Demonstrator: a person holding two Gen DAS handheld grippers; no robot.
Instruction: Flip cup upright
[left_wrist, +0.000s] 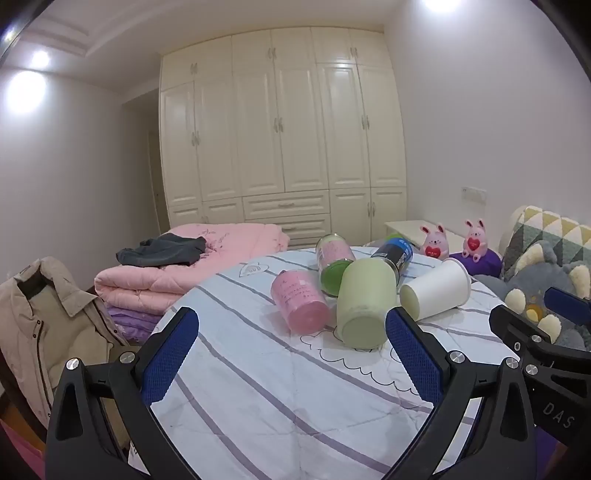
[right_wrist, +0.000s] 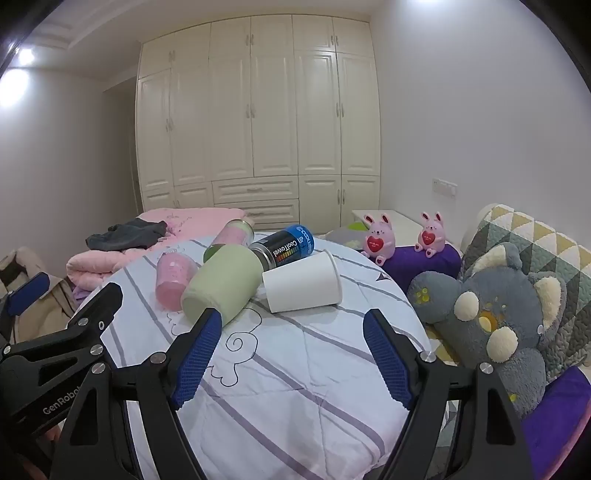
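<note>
Left gripper (left_wrist: 291, 343) and right gripper (right_wrist: 293, 345), jaws of both spread wide and holding nothing, hover over the near part of a striped quilt (right_wrist: 295, 387). Beyond them five containers lie on their sides in a cluster: pale green cup (right_wrist: 221, 286) nearest, white paper cup (right_wrist: 303, 282) to its right, pink cup (right_wrist: 173, 280) to its left, blue-black can (right_wrist: 284, 249) and green-capped jar (left_wrist: 332, 260) farther back. Grey plush toy (right_wrist: 491, 314) at right
</note>
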